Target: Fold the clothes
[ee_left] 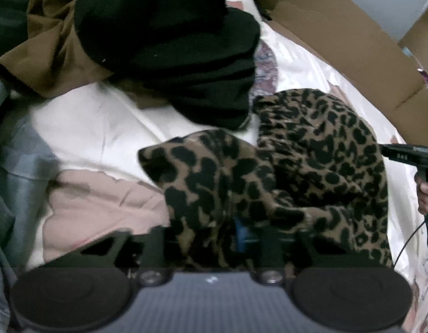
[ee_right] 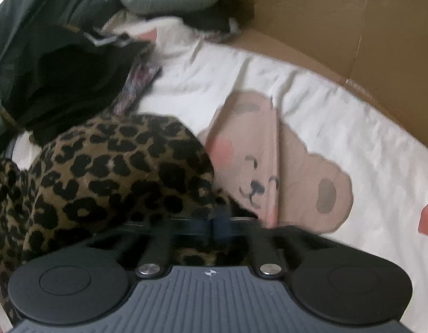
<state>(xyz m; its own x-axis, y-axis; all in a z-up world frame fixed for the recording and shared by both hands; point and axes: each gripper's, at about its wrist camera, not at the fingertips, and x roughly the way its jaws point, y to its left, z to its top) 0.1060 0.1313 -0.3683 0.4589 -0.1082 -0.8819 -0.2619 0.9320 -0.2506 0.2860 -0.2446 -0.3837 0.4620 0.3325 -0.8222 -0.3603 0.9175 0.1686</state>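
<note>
The left gripper [ee_left: 214, 236] is clamped on a bunched fold of the tan, black-spotted leopard-print fleece garment [ee_left: 311, 166], which lies crumpled on the white bear-print bedsheet [ee_right: 338, 116]. The right gripper [ee_right: 220, 222], jaws together, pinches the garment's opposite edge. Drawing both holds apart and level should spread the fabric flat before folding. Both sets of fingertips are buried in cloth, and the garment's outline stays unreadable.

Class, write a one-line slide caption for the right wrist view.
Right gripper shut on the brown, black-spotted leopard-print garment, on white bedding with a bear print.
</note>
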